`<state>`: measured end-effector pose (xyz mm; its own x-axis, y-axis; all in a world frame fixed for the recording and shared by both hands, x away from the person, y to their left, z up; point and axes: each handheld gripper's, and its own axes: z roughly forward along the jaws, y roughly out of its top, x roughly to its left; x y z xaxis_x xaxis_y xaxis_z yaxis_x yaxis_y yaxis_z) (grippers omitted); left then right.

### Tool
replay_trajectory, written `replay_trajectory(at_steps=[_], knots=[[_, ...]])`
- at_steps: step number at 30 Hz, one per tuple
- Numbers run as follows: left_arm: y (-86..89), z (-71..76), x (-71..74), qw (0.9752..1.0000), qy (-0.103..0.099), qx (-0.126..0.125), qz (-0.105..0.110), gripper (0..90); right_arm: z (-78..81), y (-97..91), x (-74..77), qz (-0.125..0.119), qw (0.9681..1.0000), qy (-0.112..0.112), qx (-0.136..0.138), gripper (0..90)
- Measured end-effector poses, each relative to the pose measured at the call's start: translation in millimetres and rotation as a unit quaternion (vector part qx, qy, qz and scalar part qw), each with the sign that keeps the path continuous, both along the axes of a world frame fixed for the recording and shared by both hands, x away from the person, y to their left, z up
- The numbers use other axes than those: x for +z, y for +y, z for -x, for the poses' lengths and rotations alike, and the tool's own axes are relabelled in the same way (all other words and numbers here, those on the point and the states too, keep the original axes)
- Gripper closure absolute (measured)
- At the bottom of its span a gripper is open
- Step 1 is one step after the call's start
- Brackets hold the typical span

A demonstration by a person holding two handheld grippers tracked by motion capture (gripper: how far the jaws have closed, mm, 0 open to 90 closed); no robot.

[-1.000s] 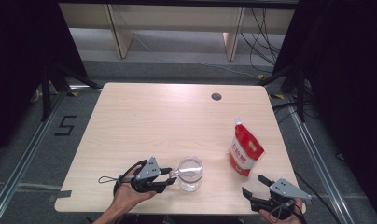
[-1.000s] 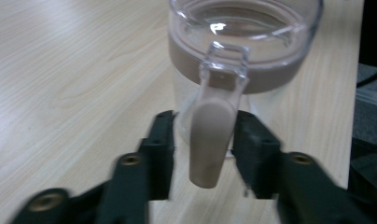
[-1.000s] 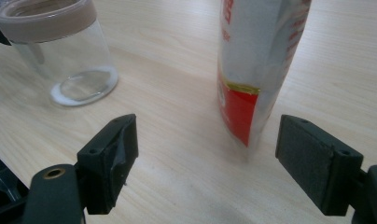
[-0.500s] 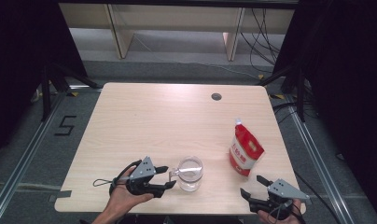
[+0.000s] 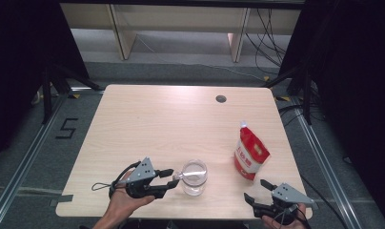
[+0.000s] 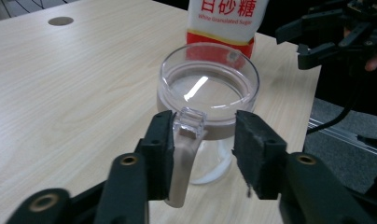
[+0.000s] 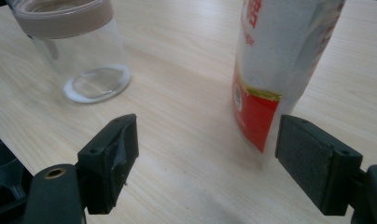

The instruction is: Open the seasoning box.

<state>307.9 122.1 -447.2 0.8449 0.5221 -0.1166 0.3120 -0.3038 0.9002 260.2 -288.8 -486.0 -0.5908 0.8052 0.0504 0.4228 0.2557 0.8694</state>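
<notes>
A clear glass jar (image 5: 194, 177) with a see-through lid stands near the table's front edge, and a clear handle-like tab (image 6: 189, 123) juts from its rim. My left gripper (image 5: 173, 177) reaches it from the left, and its jaws have just been closing with the tab between them. In the left gripper view (image 6: 203, 122) one pad touches the tab while the other stands apart from it. A red and white sugar bag (image 5: 250, 153) stands upright to the right. My right gripper (image 5: 255, 189) rests open at the front right corner, with the bag (image 7: 275, 60) and the jar (image 7: 74, 51) beyond its jaws (image 7: 206, 135).
The light wooden table (image 5: 157, 124) has a round cable hole (image 5: 221, 99) at the far right. Metal floor rails run along both sides, and shelving with cables stands behind. The right gripper (image 6: 317, 35) sits past the sugar bag (image 6: 226, 18) in the left gripper view.
The left hand has drawn back a little to the left and lifted slightly. Its jaws spread wider, then narrowed around the jar's tab. The right gripper has not moved.
</notes>
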Motion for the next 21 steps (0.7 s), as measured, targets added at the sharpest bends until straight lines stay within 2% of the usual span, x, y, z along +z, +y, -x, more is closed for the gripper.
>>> replay_trajectory(at_steps=[1, 2, 3, 4, 5, 8, 9, 10, 11, 12, 14, 16, 17, 19, 20, 21], knots=[[0.2, 0.3, 1.2, 1.0, 0.0, 0.0, 0.004, 63.3, 0.1, 0.9, -0.3, -0.001, 1.0, -0.002, -0.001, 22.4], [-0.3, -0.1, 2.8, 1.0, -0.005, -0.004, 0.007, 70.3, 0.0, 3.0, 0.2, 0.004, 1.0, -0.007, 0.003, 22.7], [-0.3, -0.1, 2.8, 1.0, -0.005, -0.004, 0.007, 72.1, 0.0, 3.0, 0.2, 0.004, 1.0, -0.007, 0.003, 22.7], [0.0, -0.7, 4.2, 0.9999, -0.015, -0.007, 0.0, 74.3, 0.4, 5.2, 0.7, 0.003, 0.9999, -0.001, 0.012, 23.4], [-1.9, 1.5, 4.8, 0.9999, -0.011, 0.002, 0.005, 75.7, 0.9, 7.0, 0.6, 0.001, 1.0, -0.005, 0.008, 23.5], [-4.0, 1.8, 6.2, 0.9998, -0.018, 0.0, 0.003, 79.0, 1.0, 10.6, 1.8, -0.002, 0.9999, -0.008, 0.015, 24.1], [-4.0, 1.8, 6.2, 0.9998, -0.018, 0.0, 0.003, 79.7, -1.5, 10.4, 1.3, 0.006, 0.9993, -0.025, 0.026, 24.2], [-5.8, 1.0, 7.1, 0.9998, -0.02, 0.004, 0.001, 80.4, 2.1, 13.7, 2.2, -0.003, 0.9998, 0.002, 0.017, 24.6], [-5.8, 1.0, 7.1, 0.9998, -0.02, 0.004, 0.001, 80.7, 2.1, 13.7, 2.2, -0.003, 0.9998, 0.002, 0.017, 24.6], [-6.7, -2.1, 7.4, 0.9996, -0.029, -0.001, -0.001, 81.2, -1.7, 14.8, 0.7, 0.004, 0.9993, -0.021, 0.031, 25.4], [-8.6, -3.4, 6.7, 0.9997, -0.023, 0.007, 0.0, 81.7, -2.5, 17.1, 1.3, 0.007, 0.9989, -0.025, 0.04, 26.1], [-10.1, -4.5, 5.8, 0.9997, -0.022, 0.008, 0.003, 82.1, -1.9, 20.8, 2.5, 0.003, 0.9988, -0.019, 0.045, 26.7], [-9.7, -5.0, 5.9, 0.9997, -0.024, 0.007, -0.002, 82.1, -1.7, 23.1, 2.6, -0.006, 0.9987, -0.012, 0.049, 27.4], [-9.3, -6.1, 6.2, 0.9995, -0.03, 0.007, -0.009, 82.3, -1.8, 24.5, 3.0, -0.003, 0.9985, -0.014, 0.052, 28.3], [-10.3, -5.8, 5.4, 0.9997, -0.023, 0.013, -0.002, 82.3, 0.4, 27.8, 4.0, -0.007, 0.9988, -0.005, 0.047, 29.2], [-10.0, -7.8, 5.3, 0.9994, -0.03, 0.01, -0.01, 82.4, -2.1, 30.4, 5.2, -0.003, 0.9978, -0.018, 0.063, 31.7]])
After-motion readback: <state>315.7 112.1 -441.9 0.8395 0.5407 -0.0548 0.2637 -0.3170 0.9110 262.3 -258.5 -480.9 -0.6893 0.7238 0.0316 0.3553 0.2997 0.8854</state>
